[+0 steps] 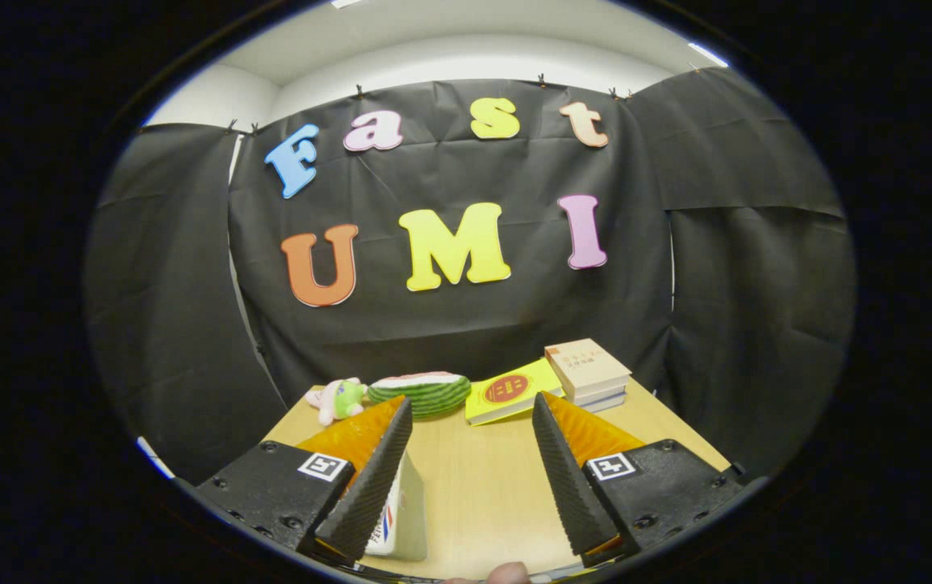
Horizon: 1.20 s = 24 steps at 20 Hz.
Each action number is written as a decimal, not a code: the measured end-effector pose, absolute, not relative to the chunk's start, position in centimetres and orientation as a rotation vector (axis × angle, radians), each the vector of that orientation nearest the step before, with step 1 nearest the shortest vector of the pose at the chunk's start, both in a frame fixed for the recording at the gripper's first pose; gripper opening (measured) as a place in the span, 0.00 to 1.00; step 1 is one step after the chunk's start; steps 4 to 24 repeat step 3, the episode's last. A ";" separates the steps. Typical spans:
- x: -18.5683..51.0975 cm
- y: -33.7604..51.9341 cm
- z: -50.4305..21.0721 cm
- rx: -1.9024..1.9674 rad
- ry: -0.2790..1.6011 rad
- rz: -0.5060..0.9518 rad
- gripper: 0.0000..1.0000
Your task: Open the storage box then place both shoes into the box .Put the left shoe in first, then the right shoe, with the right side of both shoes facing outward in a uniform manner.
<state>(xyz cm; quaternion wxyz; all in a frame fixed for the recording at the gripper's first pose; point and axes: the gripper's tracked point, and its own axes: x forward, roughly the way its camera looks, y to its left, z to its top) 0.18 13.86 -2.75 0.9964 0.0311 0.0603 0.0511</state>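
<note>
- Tongs (470,414) stand wide open, holding nothing, tilted over the near part of the surface (482,487), with bare wood between the two fingers.
- Step in hand, as I judge it: the very start. Nothing is opened or placed yet, and the tongs hover without touching anything.
- Box: a pale upright panel (405,511) with a small printed mark shows just beside the left finger, near the surface's near edge. It may be a wall or flap of the storage box, but too little of it is visible to be sure.
- Shoes: neither can be made out among the things ahead of the tongs, so I cannot say where they lie.
- Next move, by my reckoning: drop the tongs toward the near edge to find the box and its lid, then close on the lid's edge to lift it. That calls for tilting down first, since the fingers now aim at the far things.
- Fingertip (508,573) of a person shows at the near edge, between the fingers' bases.
- Far edge of the surface, beyond the tongs: a plush toy (337,399) toward the far left corner, a watermelon slice (425,392) next to it, a yellow book (510,391) lying flat, and a stack of books (589,373) toward the far right corner. None belongs to the task.
</note>
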 end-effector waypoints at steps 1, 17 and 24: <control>0.2 14.0 -2.8 0.060 0.123 0.103 0.92; 0.1 14.1 -2.9 0.065 0.130 0.105 0.92; 0.1 14.1 -2.9 0.065 0.130 0.105 0.92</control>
